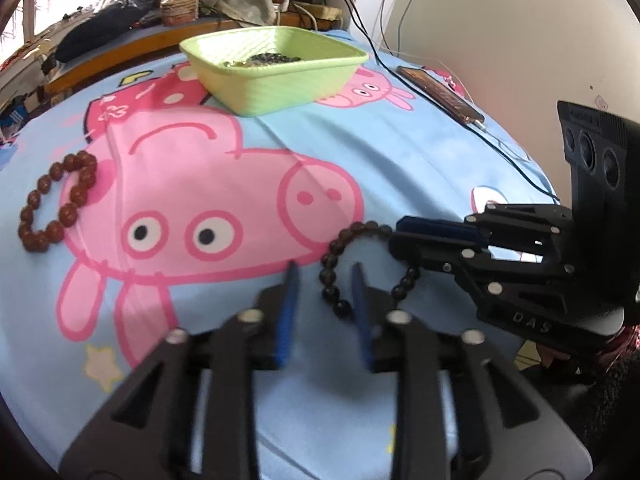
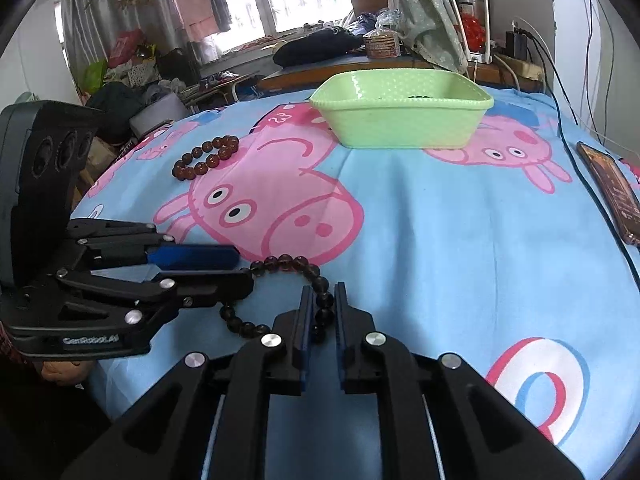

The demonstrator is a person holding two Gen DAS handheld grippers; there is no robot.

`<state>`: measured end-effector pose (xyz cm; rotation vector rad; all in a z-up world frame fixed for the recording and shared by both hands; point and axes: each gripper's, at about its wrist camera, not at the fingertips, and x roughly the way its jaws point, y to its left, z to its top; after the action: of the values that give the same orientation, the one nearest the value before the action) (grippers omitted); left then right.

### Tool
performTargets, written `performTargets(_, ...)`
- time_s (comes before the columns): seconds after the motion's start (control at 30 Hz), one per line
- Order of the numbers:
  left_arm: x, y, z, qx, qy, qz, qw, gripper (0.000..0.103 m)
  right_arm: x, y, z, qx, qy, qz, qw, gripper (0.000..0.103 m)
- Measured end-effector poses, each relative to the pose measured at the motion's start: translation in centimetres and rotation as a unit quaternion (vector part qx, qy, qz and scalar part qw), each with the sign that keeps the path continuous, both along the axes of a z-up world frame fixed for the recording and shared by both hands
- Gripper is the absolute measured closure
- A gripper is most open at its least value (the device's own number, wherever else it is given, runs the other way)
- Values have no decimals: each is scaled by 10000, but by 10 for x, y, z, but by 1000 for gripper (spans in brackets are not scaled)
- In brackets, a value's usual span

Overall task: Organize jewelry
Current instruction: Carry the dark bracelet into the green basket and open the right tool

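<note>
A dark bead bracelet (image 1: 334,272) lies on the blue cartoon bedsheet between both grippers. My left gripper (image 1: 325,276) is open, with the bracelet's near side between its blue pads. My right gripper (image 2: 323,294) has its jaws narrowly apart around the bracelet's beads (image 2: 322,300); it also shows in the left wrist view (image 1: 394,236). A brown bead bracelet (image 1: 56,200) lies at the left, also in the right wrist view (image 2: 206,158). A green basket (image 1: 276,76) with dark beads inside stands at the far side, also seen in the right wrist view (image 2: 400,110).
A phone (image 1: 442,94) with a cable lies at the right edge of the bed, also in the right wrist view (image 2: 612,190). Clutter and a wooden bed frame lie beyond the basket. A wall is at the right.
</note>
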<state>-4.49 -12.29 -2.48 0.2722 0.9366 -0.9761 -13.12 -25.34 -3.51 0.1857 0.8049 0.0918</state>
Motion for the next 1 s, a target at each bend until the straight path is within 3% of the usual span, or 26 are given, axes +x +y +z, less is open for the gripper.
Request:
performTargets(0.17,-2,-1,-3,58,5,-103,9999,72,0,-1,-1,41,-26,33,10000,103)
performTargets(0.2,-3,-2,-3,56,-44,-123,9999,76,0,0,-2,27,-73,63,9999,103)
performTargets(0.23,-2,-3,-4,64,-21,-176,9998,95,1,0,-2,-4,-99,93,9999,103)
performTargets(0.4,9,-6,3,-62,121,-331,9994,95,11,-1,7,-11,-218,182,9996,103)
performTargets(0.77,92,-40,85,-822,-365,281,9956,94,73,-47,77,229,-1307,-155,9910,103)
performTargets(1.0,136,-82,82,-764,-405,572,9946,94,119,-80,68,430,-1253,-505,9899,103)
